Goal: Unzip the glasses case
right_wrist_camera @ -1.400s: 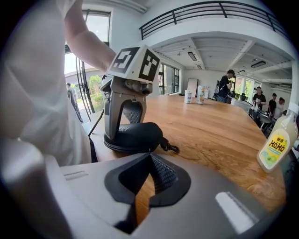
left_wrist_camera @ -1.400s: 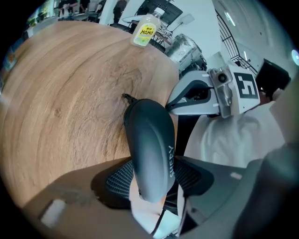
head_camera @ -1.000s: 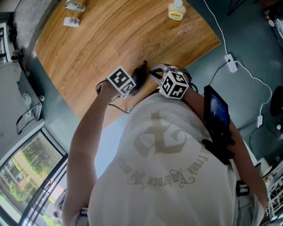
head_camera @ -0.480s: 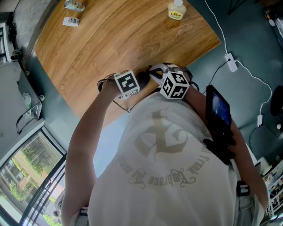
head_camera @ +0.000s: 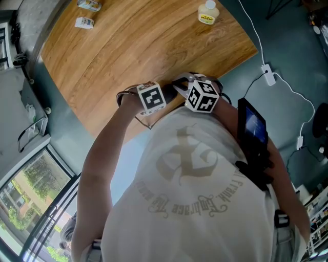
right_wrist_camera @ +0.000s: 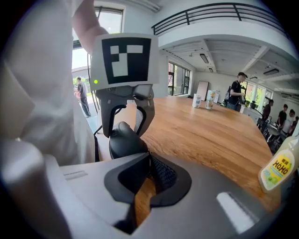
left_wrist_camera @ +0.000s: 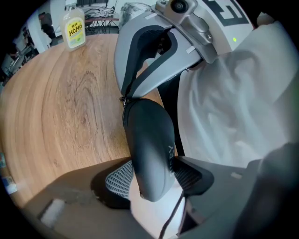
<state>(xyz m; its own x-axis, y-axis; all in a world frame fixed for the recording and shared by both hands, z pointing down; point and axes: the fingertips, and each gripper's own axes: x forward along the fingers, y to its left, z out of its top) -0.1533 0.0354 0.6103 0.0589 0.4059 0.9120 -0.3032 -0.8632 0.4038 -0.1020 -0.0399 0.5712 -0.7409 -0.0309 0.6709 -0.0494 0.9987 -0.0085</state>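
A black glasses case (left_wrist_camera: 149, 144) stands on end over the near edge of the wooden table (left_wrist_camera: 70, 107), and my left gripper (left_wrist_camera: 152, 179) is shut on its lower part, one pad on each side. My right gripper (left_wrist_camera: 124, 99) comes in from above and pinches the small zipper pull (left_wrist_camera: 123, 100) at the case's far end. Its jaws have just been opening a little, with the pull still between the tips. In the right gripper view its jaws (right_wrist_camera: 147, 156) almost meet just in front of the case (right_wrist_camera: 122, 140). In the head view the case (head_camera: 168, 90) is mostly hidden between the two marker cubes.
A yellow-labelled bottle (head_camera: 207, 12) stands at the table's far edge, and small packets (head_camera: 84, 22) lie at its far left. A white power strip with its cable (head_camera: 267, 72) lies on the floor to the right. My torso presses close behind both grippers. People stand far off.
My left gripper has rolled and shifted a little to the right, closer to the right gripper. The right gripper has stayed where it was.
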